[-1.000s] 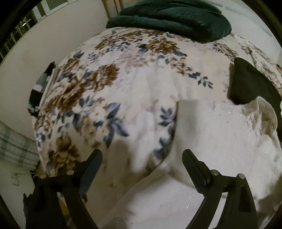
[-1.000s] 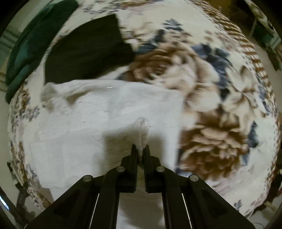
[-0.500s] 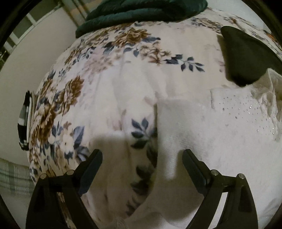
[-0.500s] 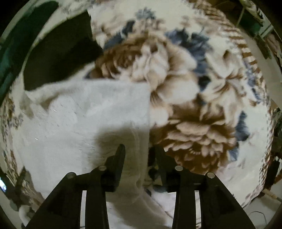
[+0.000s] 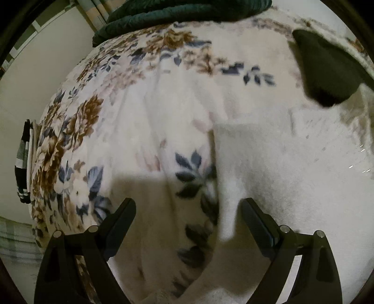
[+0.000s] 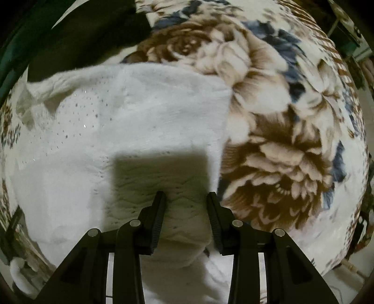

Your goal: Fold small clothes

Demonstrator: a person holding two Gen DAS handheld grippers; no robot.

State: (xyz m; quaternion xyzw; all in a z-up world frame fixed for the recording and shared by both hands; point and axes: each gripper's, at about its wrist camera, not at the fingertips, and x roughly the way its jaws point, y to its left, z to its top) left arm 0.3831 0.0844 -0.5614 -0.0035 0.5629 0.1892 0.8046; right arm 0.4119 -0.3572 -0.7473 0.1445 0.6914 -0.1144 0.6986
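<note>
A white knit garment (image 6: 145,121) with small shiny studs lies spread on the floral blanket (image 6: 280,131). It also shows in the left wrist view (image 5: 292,168), at the right. My right gripper (image 6: 185,197) is open, its jaws apart over the garment's near right part, holding nothing. My left gripper (image 5: 188,205) is wide open above the garment's left edge, one finger over the blanket and one over the white cloth. A folded black garment (image 5: 327,70) lies past the white one; it also shows in the right wrist view (image 6: 81,42).
A dark green quilt (image 5: 177,14) lies at the far end of the bed. A black-and-white checked cloth (image 5: 23,161) hangs at the bed's left edge, by a pale wall (image 5: 35,81). The floor and furniture show beyond the bed's right edge (image 6: 350,46).
My right gripper has let go of the pinched white cloth and opened; the fold now lies flat. The left gripper has moved closer along the garment's left edge, still open.
</note>
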